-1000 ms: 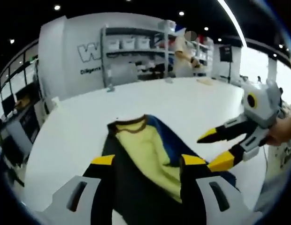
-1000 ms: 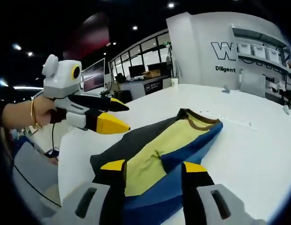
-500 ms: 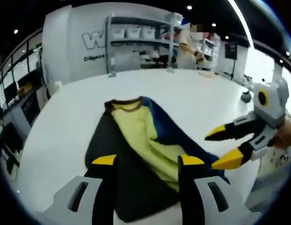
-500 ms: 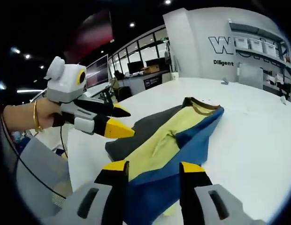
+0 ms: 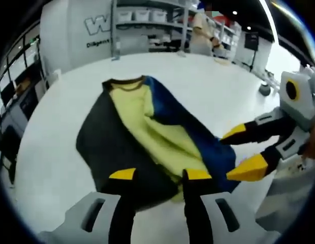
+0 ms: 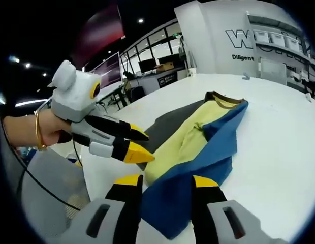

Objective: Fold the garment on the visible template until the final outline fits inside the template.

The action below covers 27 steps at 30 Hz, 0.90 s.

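A garment with dark grey [image 5: 104, 142], yellow [image 5: 147, 132] and blue [image 5: 188, 132] panels lies flat on the white table [image 5: 51, 152], its brown collar [image 5: 124, 81] at the far end. My left gripper [image 5: 160, 175] is open just over the near hem, with the grey and yellow cloth showing between its jaws. My right gripper [image 5: 244, 151] comes in from the right, open, beside the blue edge. In the right gripper view, the right gripper [image 6: 166, 181] hangs open over the blue corner [image 6: 172, 203] of the garment. The left gripper [image 6: 139, 144] sits to its left by the yellow hem.
The white table [image 6: 284, 152] spreads wide around the garment. A small dark object [image 5: 264, 90] stands at its far right. Shelves with white bins [image 5: 147, 18] and a person [image 5: 200, 35] are beyond the table. A hand with a bracelet [image 6: 38, 131] holds the left gripper.
Both views have drawn back toward the garment's near hem, which now shows in full. Both grippers' jaws stand a little closer together than before. The garment has not moved.
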Each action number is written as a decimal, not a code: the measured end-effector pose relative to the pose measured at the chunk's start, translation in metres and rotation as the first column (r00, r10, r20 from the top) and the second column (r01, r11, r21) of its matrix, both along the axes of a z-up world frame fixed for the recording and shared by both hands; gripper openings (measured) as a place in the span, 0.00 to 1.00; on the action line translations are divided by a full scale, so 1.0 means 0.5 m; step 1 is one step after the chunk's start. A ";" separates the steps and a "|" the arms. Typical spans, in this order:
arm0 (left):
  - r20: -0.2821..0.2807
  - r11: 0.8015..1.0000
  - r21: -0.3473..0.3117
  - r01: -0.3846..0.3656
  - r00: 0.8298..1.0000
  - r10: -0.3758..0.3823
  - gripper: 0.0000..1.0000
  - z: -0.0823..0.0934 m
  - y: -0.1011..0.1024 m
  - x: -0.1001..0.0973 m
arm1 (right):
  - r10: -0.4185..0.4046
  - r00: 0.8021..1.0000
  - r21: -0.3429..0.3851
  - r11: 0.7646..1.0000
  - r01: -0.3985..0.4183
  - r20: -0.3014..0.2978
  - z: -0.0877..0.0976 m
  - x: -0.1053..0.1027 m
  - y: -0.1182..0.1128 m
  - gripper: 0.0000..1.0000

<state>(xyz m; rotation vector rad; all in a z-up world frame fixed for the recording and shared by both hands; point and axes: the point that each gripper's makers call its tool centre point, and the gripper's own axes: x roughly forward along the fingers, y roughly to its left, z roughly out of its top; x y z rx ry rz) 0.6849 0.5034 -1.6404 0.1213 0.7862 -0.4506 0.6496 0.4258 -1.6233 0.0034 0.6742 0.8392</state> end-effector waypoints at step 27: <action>-0.029 0.996 0.068 0.059 0.998 -0.058 0.23 -0.045 -0.001 -0.024 | 0.041 0.988 -0.018 0.999 -0.044 -0.148 -0.074 -0.078 0.015 0.23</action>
